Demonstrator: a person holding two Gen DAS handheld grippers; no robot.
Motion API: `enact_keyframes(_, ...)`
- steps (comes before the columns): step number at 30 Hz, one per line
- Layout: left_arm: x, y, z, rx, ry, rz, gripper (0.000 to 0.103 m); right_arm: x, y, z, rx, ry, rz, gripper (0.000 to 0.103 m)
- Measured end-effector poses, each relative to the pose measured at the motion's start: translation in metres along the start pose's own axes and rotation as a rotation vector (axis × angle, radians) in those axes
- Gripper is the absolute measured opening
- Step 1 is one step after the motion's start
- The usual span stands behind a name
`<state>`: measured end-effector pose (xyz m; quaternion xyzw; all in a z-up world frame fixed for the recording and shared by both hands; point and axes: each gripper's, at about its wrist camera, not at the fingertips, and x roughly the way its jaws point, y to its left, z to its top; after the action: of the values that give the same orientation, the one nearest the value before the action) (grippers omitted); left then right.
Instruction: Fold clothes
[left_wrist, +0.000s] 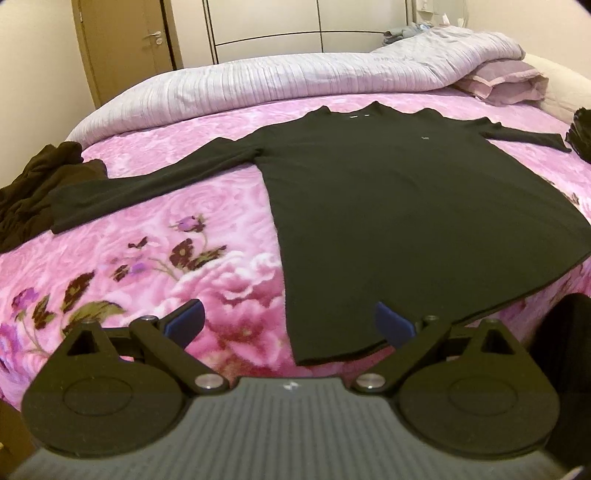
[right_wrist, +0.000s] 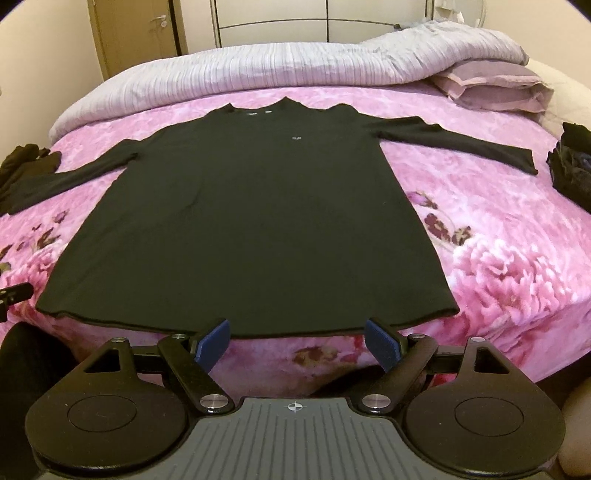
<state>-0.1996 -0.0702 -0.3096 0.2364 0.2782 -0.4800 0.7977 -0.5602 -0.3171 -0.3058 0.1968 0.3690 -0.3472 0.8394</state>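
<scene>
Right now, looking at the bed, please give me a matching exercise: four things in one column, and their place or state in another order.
Things:
1. black shirt
2. brown clothes
3. pillow
4. left gripper

Places or states:
A. far right, partly under the quilt
B. open, empty
C. spread flat, sleeves out
D. bunched at the left edge

Pairs: 1-C, 2-D, 3-A, 4-B

My left gripper (left_wrist: 290, 325) points down at a slant, jaws spread wide, blue pads (left_wrist: 186, 321) facing each other with nothing pressed between them. My right gripper (right_wrist: 297, 341) tilts down the same way, jaws also wide apart and empty, its pads (right_wrist: 382, 341) clear of any contact.
</scene>
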Motion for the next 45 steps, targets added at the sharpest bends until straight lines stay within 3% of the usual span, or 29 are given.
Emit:
enact_keyframes(11,0.003,0.043,0.001,-0.035,-0.013,0.060,0.097,0.013,0.025,0.024,-0.067,-0.060,0.073,0.083)
enact_keyframes(19,0.018,0.141,0.004,0.015,-0.050,0.246,0.097,0.048,0.106,0.072,-0.348,-0.157,0.257,0.083)
enact_keyframes(22,0.031,0.182,0.008,0.049,-0.068,0.272,0.097,0.070,0.156,0.091,-0.468,-0.199,0.354,0.083)
enact_keyframes(26,0.050,0.233,0.015,0.055,-0.073,0.261,0.097,0.103,0.232,0.116,-0.645,-0.264,0.473,0.079)
enact_keyframes(28,0.064,0.256,0.020,0.086,-0.055,0.250,0.097,0.126,0.272,0.134,-0.739,-0.290,0.517,0.062)
enact_keyframes(29,0.071,0.266,0.022,0.105,-0.049,0.245,0.097,0.139,0.294,0.142,-0.784,-0.299,0.528,0.048)
enact_keyframes(30,0.078,0.276,0.024,0.124,-0.048,0.239,0.097,0.152,0.315,0.150,-0.830,-0.308,0.538,0.045)
enact_keyframes(33,0.093,0.299,0.028,0.199,-0.067,0.188,0.097,0.194,0.370,0.172,-0.944,-0.343,0.566,0.044)
enact_keyframes(36,0.107,0.315,0.031,0.354,-0.097,0.120,0.097,0.236,0.419,0.181,-1.040,-0.367,0.568,0.044)
enact_keyframes(40,0.129,0.331,0.030,0.548,-0.082,0.092,0.097,0.283,0.465,0.186,-1.134,-0.384,0.561,0.044)
enact_keyframes(45,0.144,0.352,0.028,0.563,-0.070,0.099,0.097,0.327,0.514,0.187,-1.236,-0.385,0.561,0.044)
